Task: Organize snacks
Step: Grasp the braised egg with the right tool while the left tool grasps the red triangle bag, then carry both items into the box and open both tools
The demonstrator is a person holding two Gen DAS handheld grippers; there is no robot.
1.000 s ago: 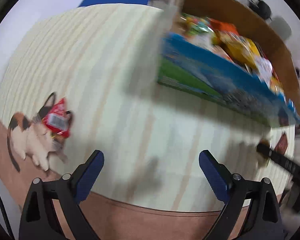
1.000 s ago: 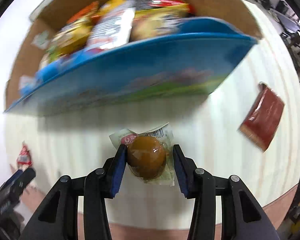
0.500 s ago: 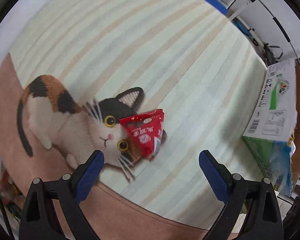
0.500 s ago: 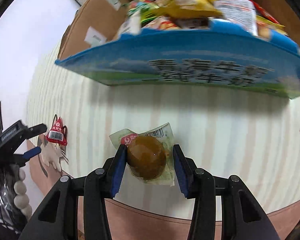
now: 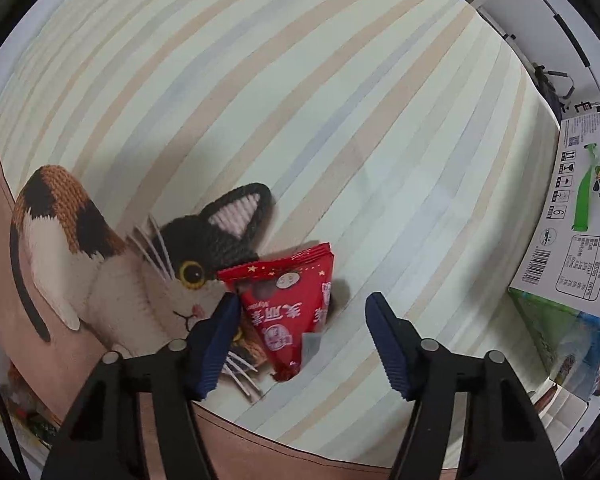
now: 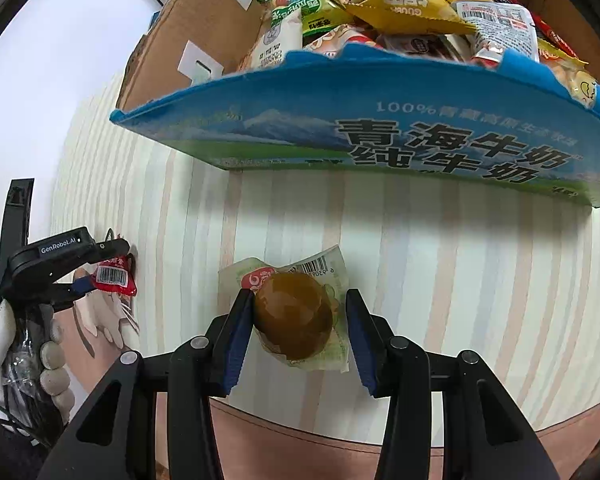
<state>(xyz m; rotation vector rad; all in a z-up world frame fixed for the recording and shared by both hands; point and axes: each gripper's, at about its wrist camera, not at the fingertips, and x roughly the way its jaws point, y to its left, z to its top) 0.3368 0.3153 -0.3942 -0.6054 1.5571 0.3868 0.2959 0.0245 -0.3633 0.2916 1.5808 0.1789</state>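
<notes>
While the left claw (image 5: 300,320) points straight down over the striped counter (image 5: 300,100), its jaws are closing with a red triangular packet (image 5: 290,304) between them. One blue pad touches the packet's left edge; the other pad stands clear to the right, so the packet is not yet gripped. That packet lies on the counter, partly over a printed calico cat (image 5: 112,264), with its tip toward the camera. From the right wrist view, the left claw (image 6: 100,270) shows at the far left beside the same red packet (image 6: 114,278), held by a hand (image 6: 28,344) in a white glove.

Close by, the right claw (image 6: 296,318) is clamped on a clear packet holding a brown egg (image 6: 294,316), with a barcode on the wrapper's upper edge. Both blue pads press on the wrapper at the egg's sides. The egg hangs above the counter, just short of a cardboard box (image 6: 204,36) whose blue printed flap (image 6: 380,128) leans out toward the camera. Inside the box lie many snack bags (image 6: 400,8), yellow, green, white and red, piled close together. In the left wrist view the box (image 5: 572,208) stands at the right edge, well apart from the red packet.
</notes>
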